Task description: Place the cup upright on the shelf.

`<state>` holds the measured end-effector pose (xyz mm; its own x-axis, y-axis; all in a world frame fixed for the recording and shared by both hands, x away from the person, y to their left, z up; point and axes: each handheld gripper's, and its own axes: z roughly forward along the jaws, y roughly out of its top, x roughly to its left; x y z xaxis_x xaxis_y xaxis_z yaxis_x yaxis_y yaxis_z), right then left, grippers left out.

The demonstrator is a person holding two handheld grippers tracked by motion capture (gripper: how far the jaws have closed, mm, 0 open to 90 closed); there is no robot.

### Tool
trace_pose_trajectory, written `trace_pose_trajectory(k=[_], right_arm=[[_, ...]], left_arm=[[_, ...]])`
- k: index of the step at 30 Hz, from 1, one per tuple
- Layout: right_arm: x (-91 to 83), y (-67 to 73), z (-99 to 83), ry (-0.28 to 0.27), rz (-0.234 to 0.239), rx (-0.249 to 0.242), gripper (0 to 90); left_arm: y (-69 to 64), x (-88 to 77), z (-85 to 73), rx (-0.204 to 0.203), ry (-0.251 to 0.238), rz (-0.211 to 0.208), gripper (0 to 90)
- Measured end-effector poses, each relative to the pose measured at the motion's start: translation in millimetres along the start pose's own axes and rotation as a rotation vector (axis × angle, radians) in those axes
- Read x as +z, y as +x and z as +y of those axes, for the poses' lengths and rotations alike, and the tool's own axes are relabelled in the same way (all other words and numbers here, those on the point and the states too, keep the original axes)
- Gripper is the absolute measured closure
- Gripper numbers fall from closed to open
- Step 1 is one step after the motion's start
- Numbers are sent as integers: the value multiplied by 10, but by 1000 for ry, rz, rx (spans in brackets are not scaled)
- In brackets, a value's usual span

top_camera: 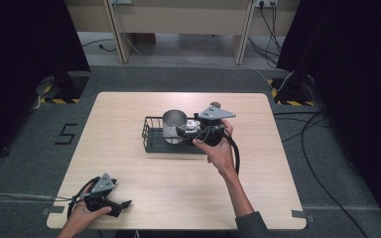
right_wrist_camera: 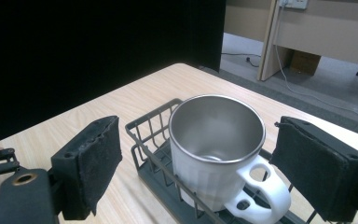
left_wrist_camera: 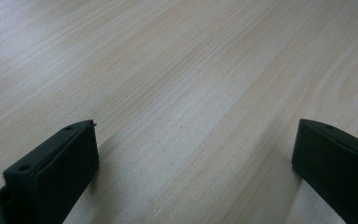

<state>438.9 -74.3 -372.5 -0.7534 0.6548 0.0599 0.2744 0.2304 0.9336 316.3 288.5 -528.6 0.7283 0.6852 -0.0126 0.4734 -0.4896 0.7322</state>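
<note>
So the mug (right_wrist_camera: 216, 149) sits upright in the wire basket (top_camera: 151, 136), mid-tabletop. The right gripper (right_wrist_camera: 200, 168) hangs at the basket's right end, jaws apart either side of the mug, not touching. The left gripper (top_camera: 121, 204) rests by the near-left corner, jaws wide apart.

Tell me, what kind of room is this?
Probably a lab or recording studio set up inside an office: black curtains flank a lone wooden table, loose cables cross the carpet, and hazard-striped stand bases sit at the corners.

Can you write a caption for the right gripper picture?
A white mug stands in a wire basket between open jaws.
</note>
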Motion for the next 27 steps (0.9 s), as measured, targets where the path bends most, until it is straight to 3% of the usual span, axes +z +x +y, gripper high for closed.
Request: trace_pose_trajectory(k=[27], right_arm=[[-329,-16,-318,-9,-4,32,151]], left_arm=[[0,2,-1,0,-2,0,0]])
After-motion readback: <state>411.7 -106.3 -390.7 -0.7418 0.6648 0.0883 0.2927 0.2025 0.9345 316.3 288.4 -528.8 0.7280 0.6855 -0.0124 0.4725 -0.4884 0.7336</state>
